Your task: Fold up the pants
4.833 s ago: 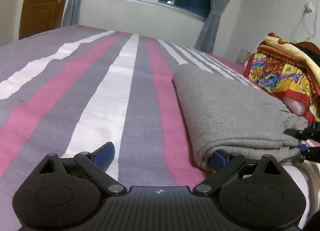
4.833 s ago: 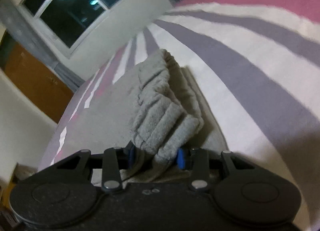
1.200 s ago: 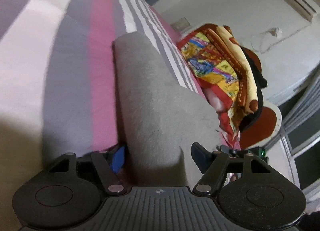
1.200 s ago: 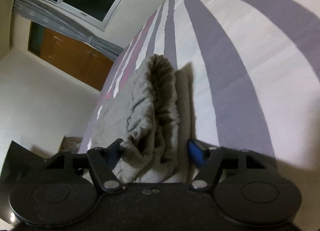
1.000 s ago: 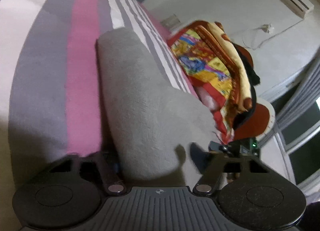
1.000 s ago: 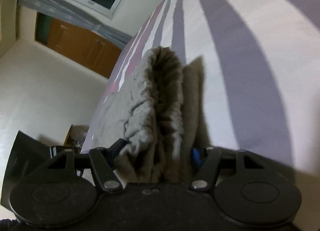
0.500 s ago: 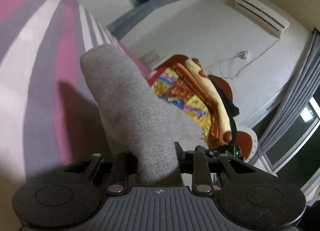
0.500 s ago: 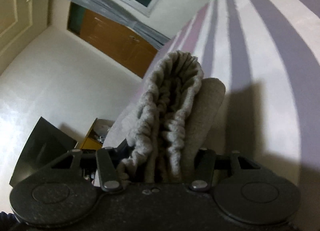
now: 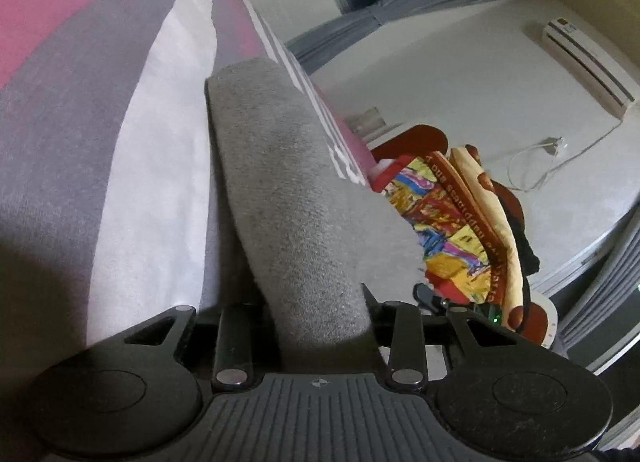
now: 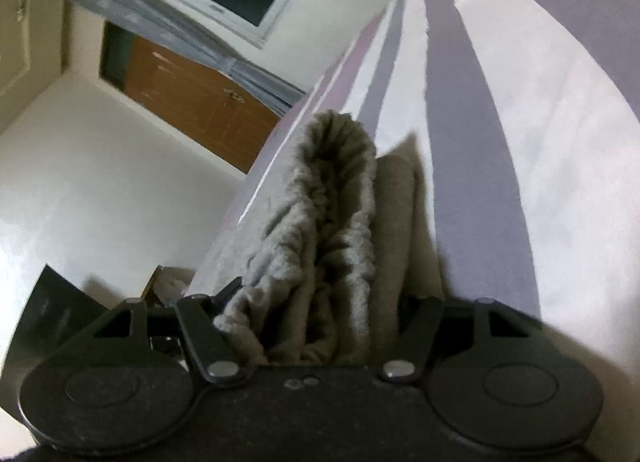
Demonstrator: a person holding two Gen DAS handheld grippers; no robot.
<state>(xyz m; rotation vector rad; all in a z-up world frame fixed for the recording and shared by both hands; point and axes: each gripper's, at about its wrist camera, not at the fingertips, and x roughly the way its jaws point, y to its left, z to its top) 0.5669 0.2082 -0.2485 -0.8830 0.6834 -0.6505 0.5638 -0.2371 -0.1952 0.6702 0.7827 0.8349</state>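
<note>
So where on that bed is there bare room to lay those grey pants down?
The striped bedsheet lies bare to the left of the grey pants in the left wrist view, and bare again to the right of the bunched waistband in the right wrist view. It is crowded by the colourful blanket heap, right behind the pants on their other side.

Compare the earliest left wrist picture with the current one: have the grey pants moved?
Yes. The grey pants have risen off the striped bedspread, held in the left tool.
</note>
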